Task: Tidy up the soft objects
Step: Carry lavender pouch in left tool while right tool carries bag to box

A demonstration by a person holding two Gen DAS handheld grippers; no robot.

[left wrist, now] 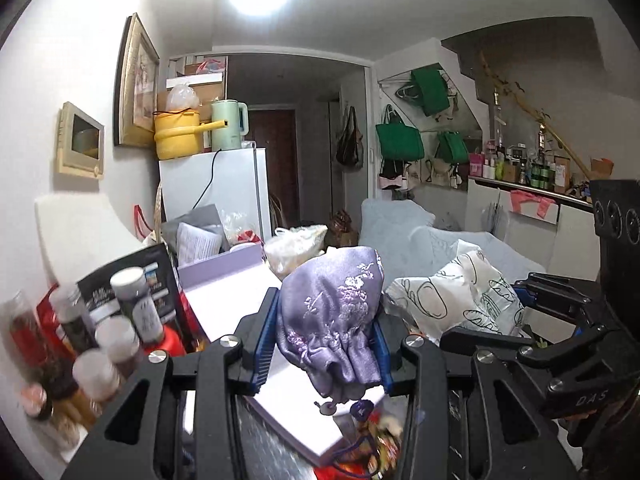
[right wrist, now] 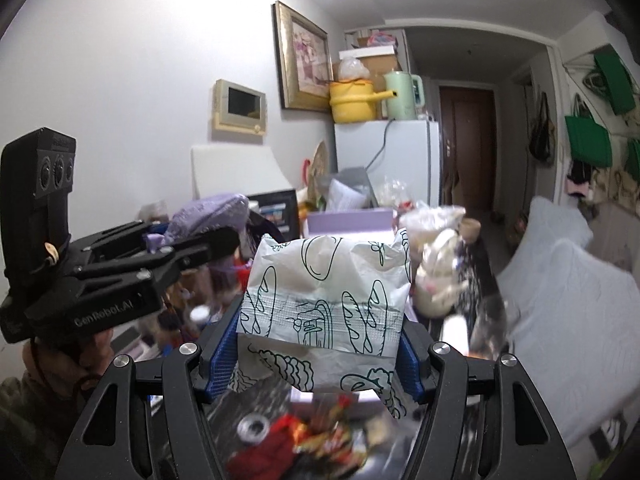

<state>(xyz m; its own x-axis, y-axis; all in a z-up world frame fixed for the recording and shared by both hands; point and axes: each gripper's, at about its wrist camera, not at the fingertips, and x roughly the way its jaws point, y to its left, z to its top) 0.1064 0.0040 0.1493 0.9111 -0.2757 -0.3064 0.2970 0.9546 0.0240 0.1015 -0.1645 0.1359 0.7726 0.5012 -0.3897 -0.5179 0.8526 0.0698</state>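
A white fridge [left wrist: 224, 184] stands at the back, with a yellow pot [left wrist: 176, 132] and a pale green kettle [left wrist: 228, 124] on top. In front of the fridge, a lavender box [left wrist: 224, 276] lies on a cluttered table. Nearer than the box, the right gripper [right wrist: 320, 344] clamps a white bread-print bag [right wrist: 328, 296], raised above the clutter. Beside the bag, the left gripper [left wrist: 324, 344] squeezes a purple embroidered pouch [left wrist: 332, 312], also held up.
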